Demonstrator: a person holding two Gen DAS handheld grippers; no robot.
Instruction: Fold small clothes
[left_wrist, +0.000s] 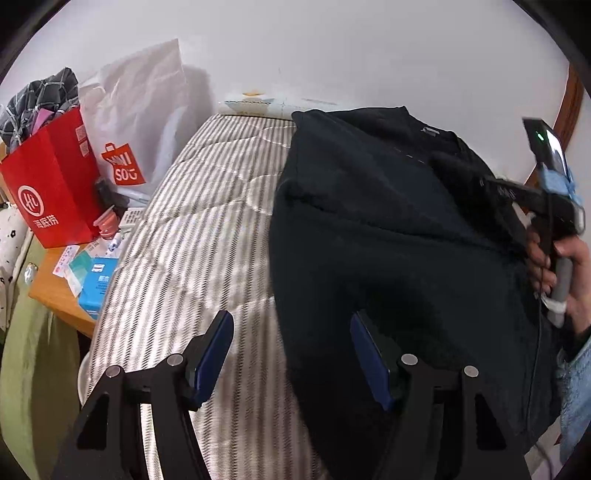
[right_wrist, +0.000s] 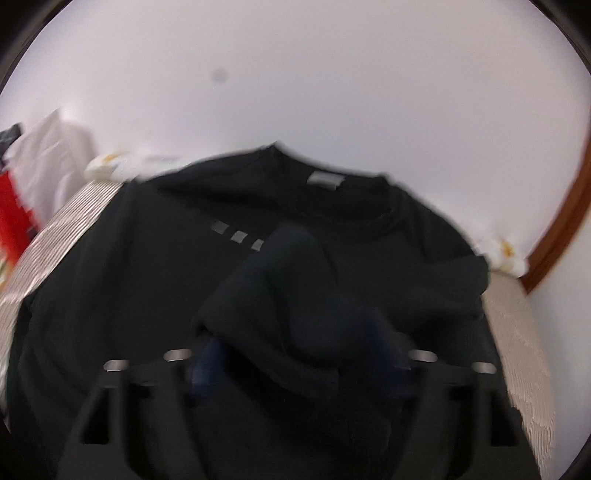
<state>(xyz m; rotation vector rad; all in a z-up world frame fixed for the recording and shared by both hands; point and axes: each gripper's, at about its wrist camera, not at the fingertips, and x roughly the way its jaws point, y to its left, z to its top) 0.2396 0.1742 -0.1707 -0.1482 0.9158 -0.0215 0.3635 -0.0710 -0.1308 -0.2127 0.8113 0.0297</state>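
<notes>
A black shirt (left_wrist: 388, 229) lies on a grey-and-white striped mattress (left_wrist: 192, 229), collar and label toward the far wall. My left gripper (left_wrist: 291, 354) is open and empty, hovering at the shirt's left near edge; its right pad is over the cloth, its left pad over the mattress. In the right wrist view the shirt (right_wrist: 129, 280) fills the frame, blurred. A bunched fold of it (right_wrist: 280, 306) rises between my right gripper's jaws (right_wrist: 295, 354); the jaws stand apart, and whether they pinch the fold is unclear. The right gripper's body (left_wrist: 546, 192) shows at the shirt's right side.
Left of the mattress a wooden side table (left_wrist: 55, 291) holds a red paper bag (left_wrist: 55, 184), a white MINISO bag (left_wrist: 136, 122), a bottle and small boxes (left_wrist: 98, 280). A white wall runs behind. A brown wooden frame (right_wrist: 561, 229) curves at the right.
</notes>
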